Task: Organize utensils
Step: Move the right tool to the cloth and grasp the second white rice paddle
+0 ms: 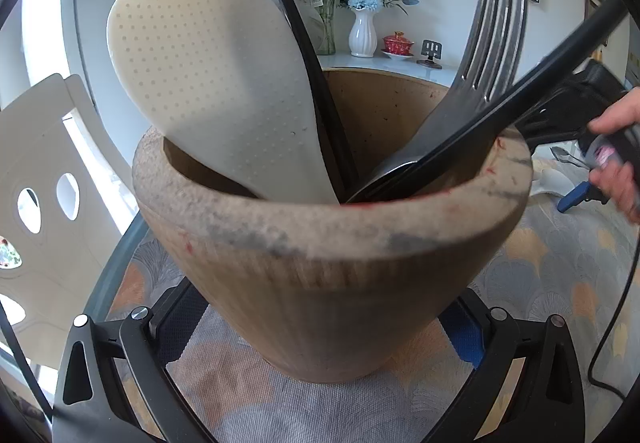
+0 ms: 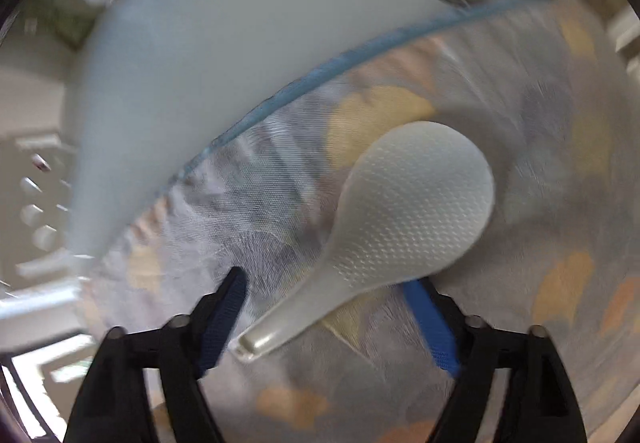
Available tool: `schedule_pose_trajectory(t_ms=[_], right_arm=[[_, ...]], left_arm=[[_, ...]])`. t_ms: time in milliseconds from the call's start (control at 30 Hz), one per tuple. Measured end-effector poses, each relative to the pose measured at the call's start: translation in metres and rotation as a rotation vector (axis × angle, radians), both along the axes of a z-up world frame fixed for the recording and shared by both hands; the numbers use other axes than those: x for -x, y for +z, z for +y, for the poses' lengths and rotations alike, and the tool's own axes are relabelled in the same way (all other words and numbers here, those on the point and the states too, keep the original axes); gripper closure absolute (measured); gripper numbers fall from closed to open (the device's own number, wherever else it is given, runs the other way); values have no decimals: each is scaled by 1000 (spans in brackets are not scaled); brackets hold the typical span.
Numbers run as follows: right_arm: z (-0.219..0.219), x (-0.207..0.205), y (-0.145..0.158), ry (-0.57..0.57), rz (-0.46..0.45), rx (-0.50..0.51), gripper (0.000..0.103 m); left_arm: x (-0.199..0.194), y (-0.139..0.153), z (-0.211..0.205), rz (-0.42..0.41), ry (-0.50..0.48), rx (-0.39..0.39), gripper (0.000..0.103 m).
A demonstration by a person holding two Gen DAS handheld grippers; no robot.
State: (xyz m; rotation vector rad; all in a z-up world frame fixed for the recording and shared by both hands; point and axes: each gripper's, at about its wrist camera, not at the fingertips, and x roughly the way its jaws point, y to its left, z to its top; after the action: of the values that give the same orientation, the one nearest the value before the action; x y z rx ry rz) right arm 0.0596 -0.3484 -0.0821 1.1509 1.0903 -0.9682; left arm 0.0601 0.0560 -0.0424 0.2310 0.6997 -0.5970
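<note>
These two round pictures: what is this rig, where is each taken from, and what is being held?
A person holds a two-finger gripper in each hand, each carrying a fisheye camera looking along its fingers. In the left view, the left gripper is clamped around a wooden holder containing a white paddle, a fork and black utensils. The other hand shows at the right edge. In the right view, the right gripper is open, empty, over a second rice paddle lying on the patterned tablecloth.
</note>
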Motion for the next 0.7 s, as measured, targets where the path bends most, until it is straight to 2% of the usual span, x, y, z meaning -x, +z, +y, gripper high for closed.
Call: schedule_pose_trajectory(t_ms=[133,233,300,333,400,467,567,700], right_arm=[[18,-20,-1,83,139,124,16],[28,-13,2,139,124,180,24],[34,-7,5,173,114,211,36],[40,-2,6,196,106,234,41],[49,8,9,228,86,266,66],[57,19,12,253,46,269,81],[68,37,10,271,-26,244,92],[84,67,6,283,-139,173,95]], left_arm=[[0,0,0,-1,-1,-1,1],[-1,-1,0,8,-3,0,1],[-2,-1,0,9,-3,-3,1],[-2,0,0,7,-2,-4,1],[-1,0,-1,5,-2,-5,1],[-1,0,-1,4,-2,-4,1],[-1,-1,0,1,-2,-6,1],[0,-1,-1,0,-2,-6,1]])
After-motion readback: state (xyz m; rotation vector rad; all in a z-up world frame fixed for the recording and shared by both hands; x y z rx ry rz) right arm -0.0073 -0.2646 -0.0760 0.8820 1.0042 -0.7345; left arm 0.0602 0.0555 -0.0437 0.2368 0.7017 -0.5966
